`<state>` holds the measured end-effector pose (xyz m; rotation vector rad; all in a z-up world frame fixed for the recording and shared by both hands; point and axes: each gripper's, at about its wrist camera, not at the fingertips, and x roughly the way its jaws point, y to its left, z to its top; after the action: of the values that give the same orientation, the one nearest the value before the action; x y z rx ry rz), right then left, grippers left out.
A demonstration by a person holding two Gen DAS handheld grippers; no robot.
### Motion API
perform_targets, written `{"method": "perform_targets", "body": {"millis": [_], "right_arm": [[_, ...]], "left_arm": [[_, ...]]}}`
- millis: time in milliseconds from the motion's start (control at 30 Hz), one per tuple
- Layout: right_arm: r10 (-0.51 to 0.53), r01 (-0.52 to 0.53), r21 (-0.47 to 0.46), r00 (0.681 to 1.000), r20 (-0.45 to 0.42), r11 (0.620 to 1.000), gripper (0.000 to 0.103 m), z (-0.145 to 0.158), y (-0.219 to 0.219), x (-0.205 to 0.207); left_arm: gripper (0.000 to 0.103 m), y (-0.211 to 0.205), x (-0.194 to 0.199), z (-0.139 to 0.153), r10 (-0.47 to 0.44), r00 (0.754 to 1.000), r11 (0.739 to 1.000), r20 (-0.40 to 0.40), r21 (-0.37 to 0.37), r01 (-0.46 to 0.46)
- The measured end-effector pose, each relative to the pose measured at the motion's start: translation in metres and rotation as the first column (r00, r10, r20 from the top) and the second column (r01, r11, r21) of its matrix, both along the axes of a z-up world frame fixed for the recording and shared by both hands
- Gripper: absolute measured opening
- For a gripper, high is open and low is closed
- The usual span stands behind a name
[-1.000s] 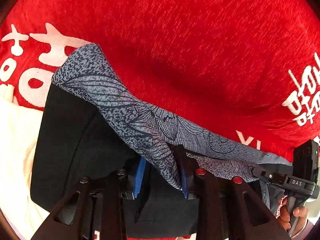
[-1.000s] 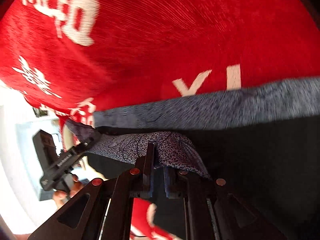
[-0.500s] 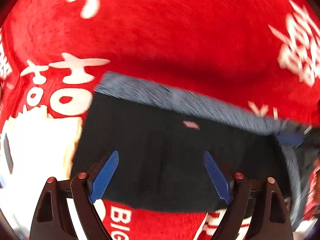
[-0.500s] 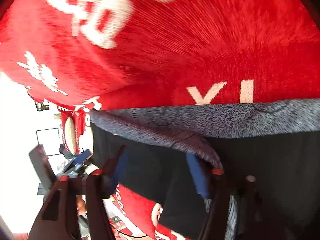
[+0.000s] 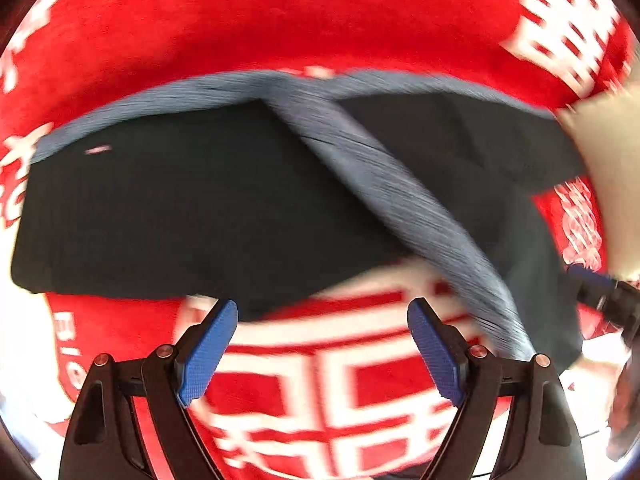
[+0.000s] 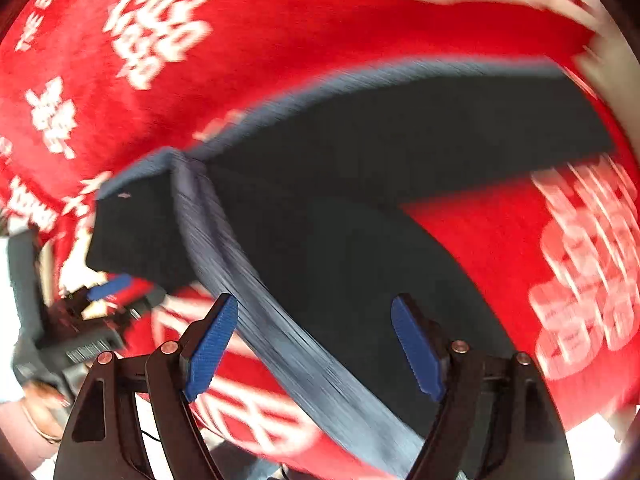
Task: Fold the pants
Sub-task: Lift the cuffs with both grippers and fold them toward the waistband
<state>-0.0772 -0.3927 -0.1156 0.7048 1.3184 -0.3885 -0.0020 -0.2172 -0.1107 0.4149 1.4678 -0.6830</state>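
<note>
Black pants (image 5: 192, 208) with a grey-blue patterned band (image 5: 400, 184) lie flat on a red blanket (image 5: 320, 40) with white lettering. My left gripper (image 5: 322, 344) is open above the blanket just in front of the pants' near edge, with nothing between its blue pads (image 5: 208, 352). In the right wrist view the pants (image 6: 380, 168) spread away from me. My right gripper (image 6: 316, 344) hangs above them, its jaws opening. The grey band (image 6: 280, 320) runs beneath the gap, and the pads do not touch it. Both views are motion-blurred.
A pale cloth (image 5: 600, 160) lies at the blanket's right side. A person's hand (image 6: 40, 400) with a bracelet holds the left gripper at the left edge of the right wrist view. The red blanket (image 6: 520, 260) stretches all around the pants.
Both grippers let go of the grey patterned fabric, opened wide and drew back and up. The pants now lie flat on the blanket, seen from farther off.
</note>
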Motion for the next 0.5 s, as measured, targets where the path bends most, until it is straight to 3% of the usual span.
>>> {"method": "perform_targets", "body": {"millis": [100, 267, 400, 500], "right_arm": [[-0.127, 0.128, 0.006, 0.991, -0.03, 0.992, 0.082, 0.003, -0.004, -0.079], [-0.288, 0.29, 0.049, 0.957, -0.035, 0.956, 0.082, -0.006, 0.013, -0.177], [-0.38, 0.378, 0.093, 0.925, 0.007, 0.921, 0.082, -0.023, 0.029, -0.227], [-0.408, 0.404, 0.109, 0.913, 0.017, 0.908, 0.082, -0.039, 0.033, -0.243]], "left_arm": [[0.087, -0.026, -0.03, 0.0, -0.069, 0.997, 0.997, -0.045, -0.042, 0.067], [0.087, -0.048, -0.06, -0.016, -0.129, 0.988, 0.99, -0.088, -0.072, 0.123], [0.087, -0.051, -0.071, -0.026, -0.117, 0.99, 0.99, -0.083, -0.082, 0.11], [0.087, -0.052, -0.081, -0.027, -0.107, 0.991, 0.991, -0.079, -0.093, 0.1]]}}
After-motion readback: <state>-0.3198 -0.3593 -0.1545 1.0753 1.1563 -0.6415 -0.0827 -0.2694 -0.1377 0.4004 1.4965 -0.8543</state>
